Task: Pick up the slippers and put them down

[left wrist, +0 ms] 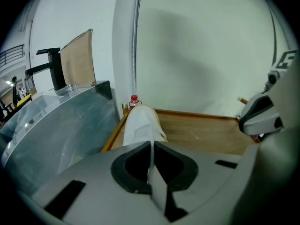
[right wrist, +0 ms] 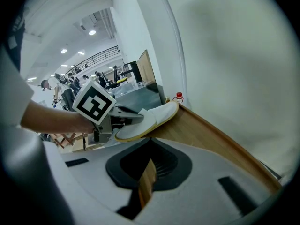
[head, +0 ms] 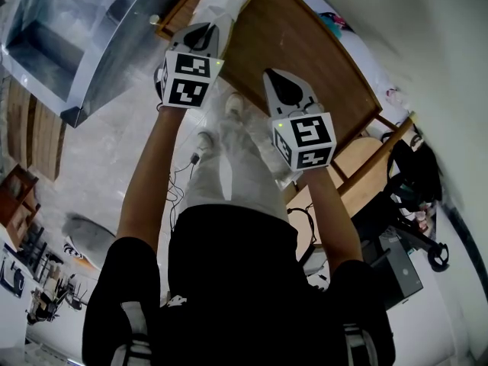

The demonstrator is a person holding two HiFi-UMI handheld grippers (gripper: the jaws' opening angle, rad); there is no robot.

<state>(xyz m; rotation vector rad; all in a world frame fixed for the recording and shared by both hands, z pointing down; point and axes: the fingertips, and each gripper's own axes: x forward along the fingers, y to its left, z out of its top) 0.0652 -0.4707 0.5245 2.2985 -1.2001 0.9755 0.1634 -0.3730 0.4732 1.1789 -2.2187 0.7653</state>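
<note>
- left gripper (left wrist: 151,149) clenched on the heel edge of the white slipper (left wrist: 140,123)
- slipper toe rests on the wooden table (left wrist: 201,132), along its left edge
- right gripper (right wrist: 149,156) jaws together, empty, above the table

The person wears a black short-sleeved top (head: 229,280), pale grey trousers (head: 229,178) and white shoes (head: 233,104), with a light band (head: 136,334) on each shoulder. The left gripper (head: 207,30) and right gripper (head: 274,76) share one build: a smooth pale grey shell tapering to a pointed nose, a black teardrop-shaped recess around the jaws, and black rectangular slots in the upper face. Each carries a white cube (head: 187,78) printed with black square markers, with a small green light at one upper corner
</note>
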